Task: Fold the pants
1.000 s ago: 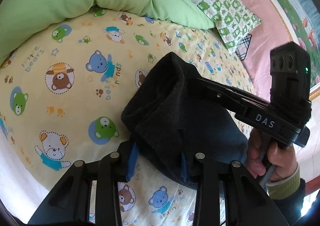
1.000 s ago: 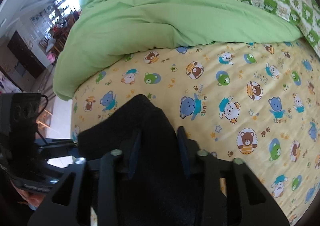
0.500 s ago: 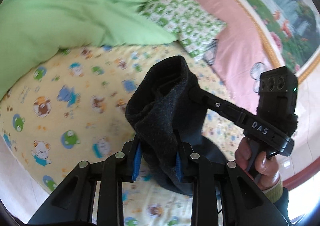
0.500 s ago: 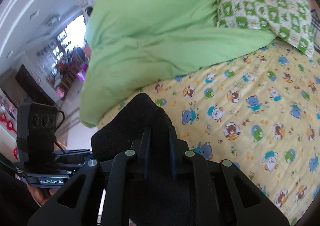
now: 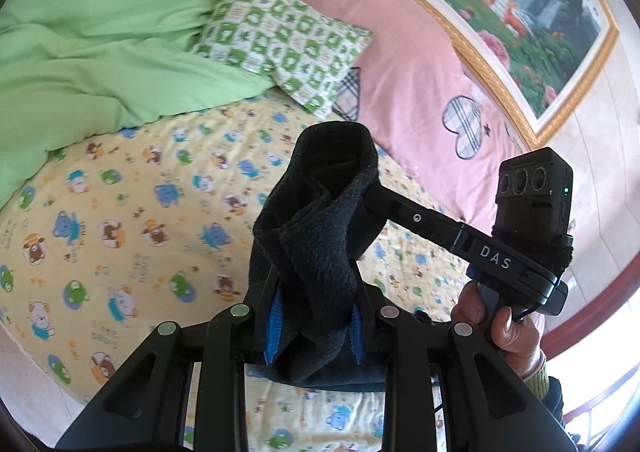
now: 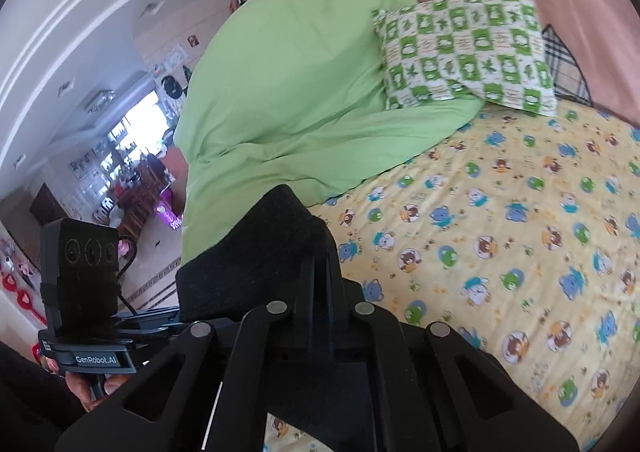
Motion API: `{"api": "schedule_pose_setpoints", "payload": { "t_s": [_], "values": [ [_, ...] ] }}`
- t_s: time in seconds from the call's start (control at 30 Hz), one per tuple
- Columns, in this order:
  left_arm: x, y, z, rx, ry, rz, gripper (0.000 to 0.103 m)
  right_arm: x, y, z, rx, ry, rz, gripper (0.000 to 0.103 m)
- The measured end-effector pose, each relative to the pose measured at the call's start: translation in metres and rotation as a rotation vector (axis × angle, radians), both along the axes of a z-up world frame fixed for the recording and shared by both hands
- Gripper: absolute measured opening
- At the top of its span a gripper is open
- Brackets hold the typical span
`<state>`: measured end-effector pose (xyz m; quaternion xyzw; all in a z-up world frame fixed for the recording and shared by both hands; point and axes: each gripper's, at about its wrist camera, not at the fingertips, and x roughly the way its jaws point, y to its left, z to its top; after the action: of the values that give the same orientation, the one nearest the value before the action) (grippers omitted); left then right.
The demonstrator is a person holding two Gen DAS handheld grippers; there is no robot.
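The dark fleece pants [image 5: 320, 236] hang bunched in the air above the yellow bear-print bed sheet [image 5: 132, 219]. My left gripper [image 5: 316, 316] is shut on a fold of the pants, its blue pads pressed on the cloth. My right gripper [image 6: 318, 264] is shut on another part of the pants [image 6: 256, 260], with the cloth draped over its fingers. In the left wrist view the right gripper reaches in from the right into the same bunch. In the right wrist view the left gripper's body [image 6: 86, 292] sits at lower left.
A green duvet [image 6: 288, 91] is heaped at the back of the bed. A green-and-white checked pillow [image 6: 468, 47] lies against the pink headboard [image 5: 420, 63]. A framed picture [image 5: 520, 3] hangs on the wall. The bed edge and floor show at left in the right wrist view.
Both grippers have lifted the pants up off the sheet and the views tilted upward; the grip on the cloth has tightened and the bed now lies farther below.
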<state>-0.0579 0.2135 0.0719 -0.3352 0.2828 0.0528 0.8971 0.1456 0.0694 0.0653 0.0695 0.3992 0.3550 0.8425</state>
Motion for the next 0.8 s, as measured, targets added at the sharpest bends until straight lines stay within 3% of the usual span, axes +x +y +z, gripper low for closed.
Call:
{"api": "schedule_pose_setpoints", "payload": {
  "t_s": [0.43,0.8],
  "values": [
    [0.021,-0.056,0.024,0.046,-0.023,-0.134,0.027,-0.033,-0.053,0.014,0.054,-0.047,-0.092,0.005],
    [0.062,-0.137,0.035,0.094,-0.017,-0.317,0.025,-0.072,-0.134,0.022,0.113,-0.068,-0.235,0.005]
  ]
}}
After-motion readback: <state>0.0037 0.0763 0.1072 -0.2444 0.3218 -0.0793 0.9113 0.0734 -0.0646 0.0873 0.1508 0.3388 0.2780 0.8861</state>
